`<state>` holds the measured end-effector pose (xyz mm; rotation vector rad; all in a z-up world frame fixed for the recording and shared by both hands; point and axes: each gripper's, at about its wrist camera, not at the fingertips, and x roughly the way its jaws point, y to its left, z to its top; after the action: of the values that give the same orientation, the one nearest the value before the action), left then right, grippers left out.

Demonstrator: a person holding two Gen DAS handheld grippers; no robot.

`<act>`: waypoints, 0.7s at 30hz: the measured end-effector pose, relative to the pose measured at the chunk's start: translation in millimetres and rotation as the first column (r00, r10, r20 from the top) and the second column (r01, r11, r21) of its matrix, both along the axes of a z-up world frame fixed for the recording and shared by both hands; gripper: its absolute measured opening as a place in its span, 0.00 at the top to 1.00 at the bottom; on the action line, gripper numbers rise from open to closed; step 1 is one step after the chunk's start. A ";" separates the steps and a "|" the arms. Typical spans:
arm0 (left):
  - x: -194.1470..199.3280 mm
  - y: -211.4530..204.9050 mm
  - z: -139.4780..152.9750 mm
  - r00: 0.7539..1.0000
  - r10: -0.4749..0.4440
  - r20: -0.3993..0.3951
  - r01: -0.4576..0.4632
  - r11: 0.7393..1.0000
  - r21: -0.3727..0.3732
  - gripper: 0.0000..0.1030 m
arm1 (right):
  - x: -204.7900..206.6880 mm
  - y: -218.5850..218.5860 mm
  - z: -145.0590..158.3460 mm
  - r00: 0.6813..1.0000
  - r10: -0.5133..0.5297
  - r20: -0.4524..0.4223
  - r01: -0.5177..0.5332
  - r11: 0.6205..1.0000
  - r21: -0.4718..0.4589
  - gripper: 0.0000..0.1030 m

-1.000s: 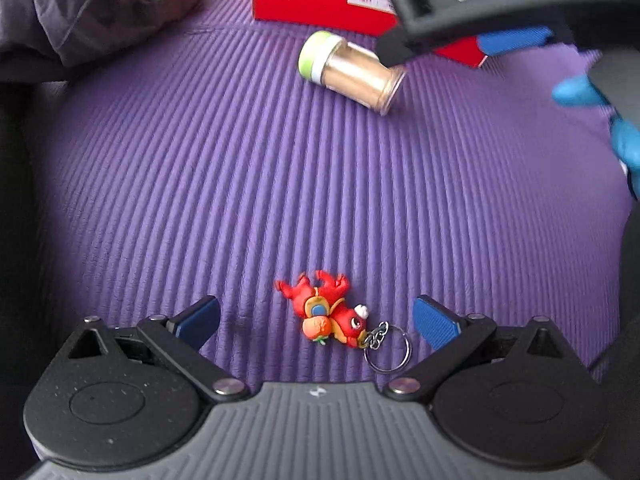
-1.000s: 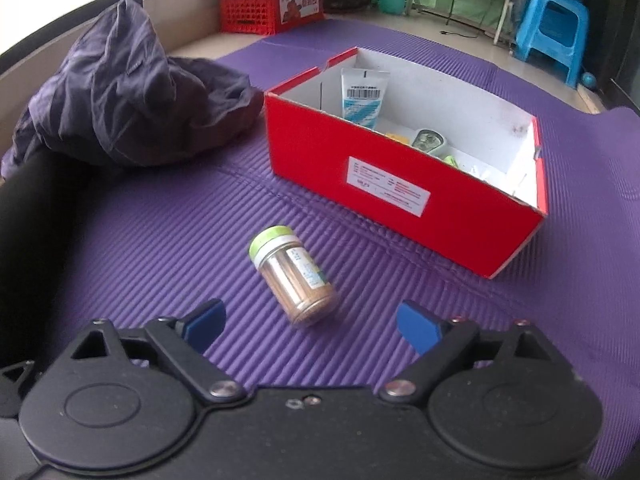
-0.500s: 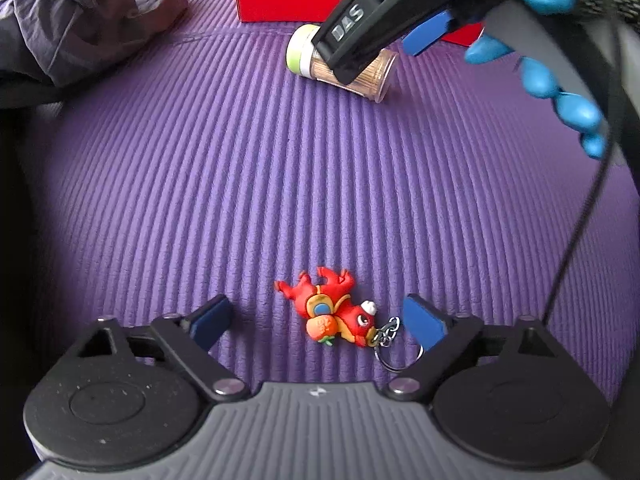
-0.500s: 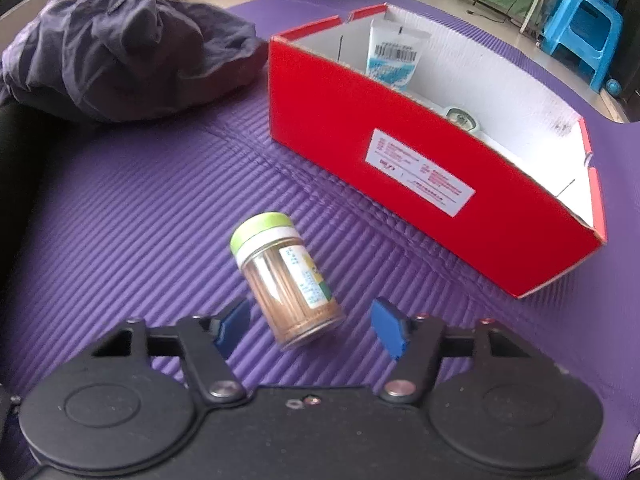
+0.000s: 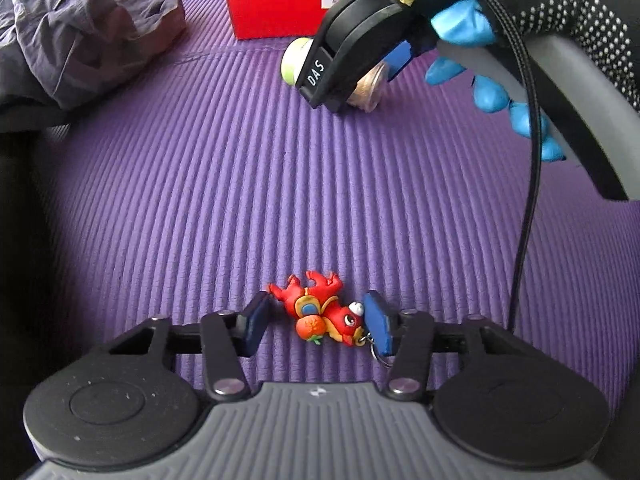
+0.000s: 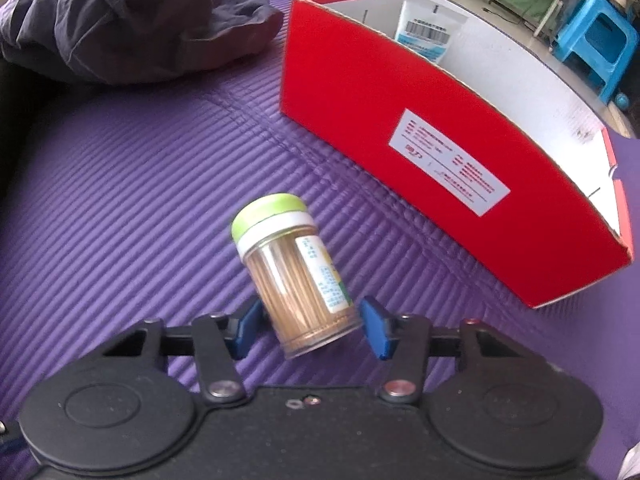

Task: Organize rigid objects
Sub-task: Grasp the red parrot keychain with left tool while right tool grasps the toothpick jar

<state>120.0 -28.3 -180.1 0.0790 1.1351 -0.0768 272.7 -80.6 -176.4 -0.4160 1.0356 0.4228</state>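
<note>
A red toy keychain [image 5: 320,314] lies on the purple mat between the blue pads of my left gripper [image 5: 316,322]; the pads touch or nearly touch its two ends. A toothpick jar with a green lid [image 6: 294,270] lies on its side on the mat, its base between the pads of my right gripper [image 6: 310,328], which sit close on both sides. The jar also shows in the left wrist view [image 5: 296,64], mostly hidden by the right gripper. The red box [image 6: 460,160] stands behind the jar, with a white tube [image 6: 430,34] inside.
A crumpled dark cloth [image 6: 132,20] lies at the back left of the purple mat [image 6: 120,200]. A blue stool [image 6: 596,40] stands beyond the box. A gloved hand [image 5: 492,92] holds the right gripper at the upper right of the left wrist view.
Both grippers have narrowed from wide open. The left one closed in on the keychain; the right one moved forward and down until the jar's base sat between its pads.
</note>
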 end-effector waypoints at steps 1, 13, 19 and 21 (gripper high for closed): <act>-0.6 -1.0 0.6 1.000 -0.004 0.001 0.004 1.000 -0.007 0.61 | -0.4 -1.8 0.3 1.000 -0.008 -0.004 0.008 1.000 0.013 0.51; 9.0 22.2 8.5 0.995 0.099 0.002 -0.098 0.989 -0.109 0.62 | -29.1 -45.8 9.6 0.985 -0.138 -0.099 0.158 0.961 0.229 0.54; 11.4 25.6 17.0 0.993 0.119 0.013 -0.116 0.983 -0.139 0.62 | -53.9 -76.6 10.4 0.963 -0.212 -0.166 0.254 0.918 0.304 0.54; 12.7 26.7 19.8 0.993 0.120 0.021 -0.116 0.984 -0.138 0.62 | -63.0 -85.9 12.9 0.955 -0.234 -0.183 0.285 0.897 0.339 0.54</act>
<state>132.7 -1.6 -160.3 -0.1089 1.0999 -0.0481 209.7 -166.5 -163.5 0.0863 1.1026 0.3942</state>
